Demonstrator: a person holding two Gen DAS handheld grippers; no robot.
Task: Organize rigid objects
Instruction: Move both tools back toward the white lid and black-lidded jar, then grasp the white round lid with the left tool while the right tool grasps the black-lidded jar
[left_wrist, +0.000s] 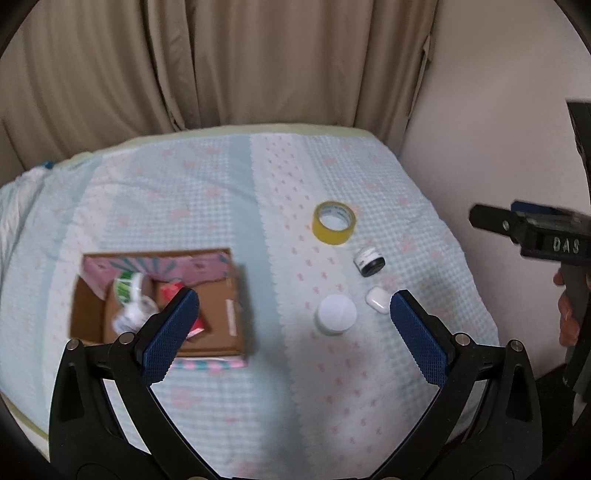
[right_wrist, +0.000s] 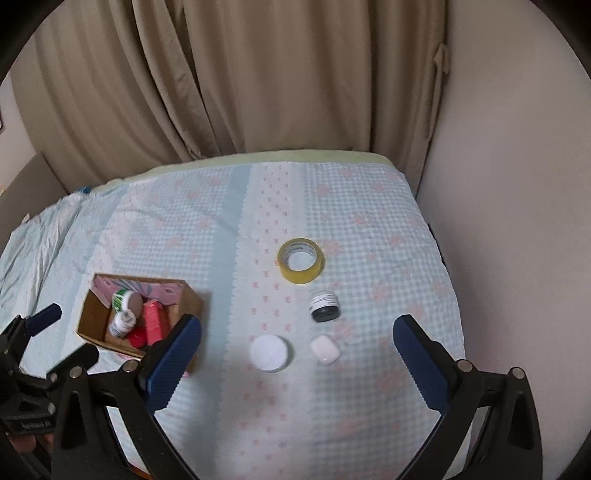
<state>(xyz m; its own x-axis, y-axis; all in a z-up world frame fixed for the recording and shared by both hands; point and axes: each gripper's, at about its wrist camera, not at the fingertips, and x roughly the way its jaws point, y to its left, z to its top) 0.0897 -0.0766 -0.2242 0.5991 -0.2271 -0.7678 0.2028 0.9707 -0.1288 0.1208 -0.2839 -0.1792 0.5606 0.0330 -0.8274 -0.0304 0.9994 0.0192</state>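
Note:
A cardboard box (left_wrist: 236, 295) (right_wrist: 90, 314) lies on the bed and holds white bottles (left_wrist: 129, 302) (right_wrist: 122, 321) and red items (right_wrist: 153, 321). To its right on the bedspread lie a yellow tape roll (left_wrist: 334, 222) (right_wrist: 301, 261), a small dark jar (left_wrist: 369, 263) (right_wrist: 325, 306), a white round lid or jar (left_wrist: 337, 314) (right_wrist: 269, 352) and a white earbud case (left_wrist: 377, 300) (right_wrist: 325, 350). My left gripper (left_wrist: 293, 306) is open above the bed, empty. My right gripper (right_wrist: 297, 332) is open too, holding nothing.
Beige curtains (right_wrist: 221, 92) hang behind the bed, and a pale wall (right_wrist: 517, 184) runs along its right side. The right gripper's body and a hand (left_wrist: 567, 314) show at the right edge of the left wrist view; the left gripper's fingers (right_wrist: 44, 317) show at lower left of the right wrist view.

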